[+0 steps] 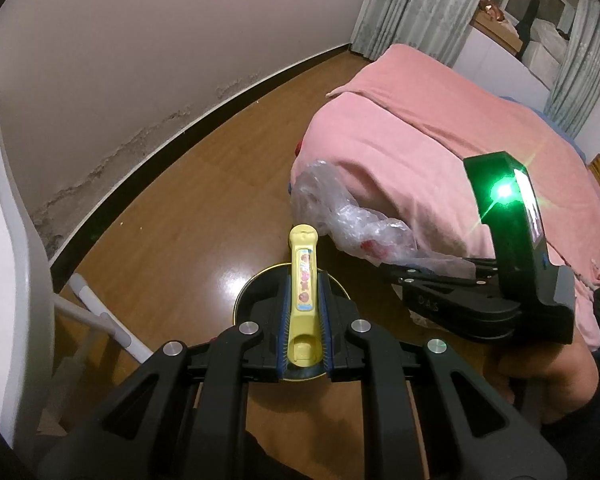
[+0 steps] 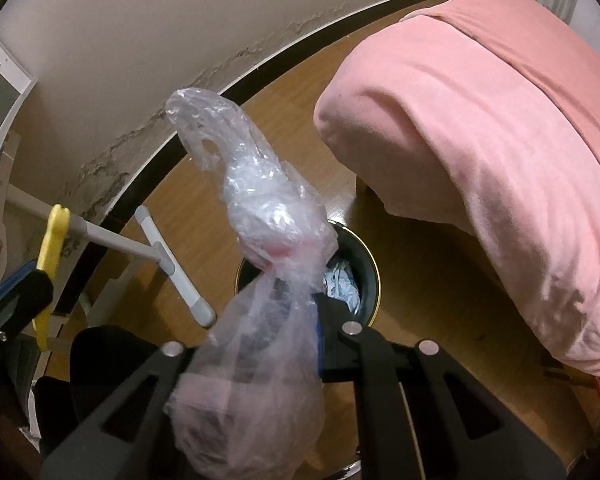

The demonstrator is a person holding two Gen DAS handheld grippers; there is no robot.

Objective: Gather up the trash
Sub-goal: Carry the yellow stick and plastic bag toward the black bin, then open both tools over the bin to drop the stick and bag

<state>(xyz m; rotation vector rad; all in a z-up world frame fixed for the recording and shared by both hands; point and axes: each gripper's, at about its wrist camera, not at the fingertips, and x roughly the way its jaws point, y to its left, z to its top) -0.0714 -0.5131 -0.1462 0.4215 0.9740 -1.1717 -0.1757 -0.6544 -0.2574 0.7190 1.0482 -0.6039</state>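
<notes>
My left gripper point(image 1: 304, 280) is shut on a long yellow plastic piece point(image 1: 303, 248) with a picture sticker, which sticks out ahead of the fingertips. Directly below it stands a round black bin point(image 1: 256, 284) with a gold rim. My right gripper point(image 2: 300, 300) is shut on a crumpled clear plastic bag point(image 2: 268, 216) that hangs over both sides of the jaws, hiding the left finger. The bin point(image 2: 374, 276) lies just beyond it, with crumpled white trash inside. In the left wrist view the right gripper point(image 1: 384, 268) reaches in from the right, holding the bag point(image 1: 332, 208) beside the bin.
A bed under a pink blanket point(image 1: 420, 140) fills the right side, close to the bin. White frame legs point(image 2: 168, 264) stand on the wooden floor to the bin's left, near the wall. A person's bare leg point(image 1: 540, 380) shows at lower right.
</notes>
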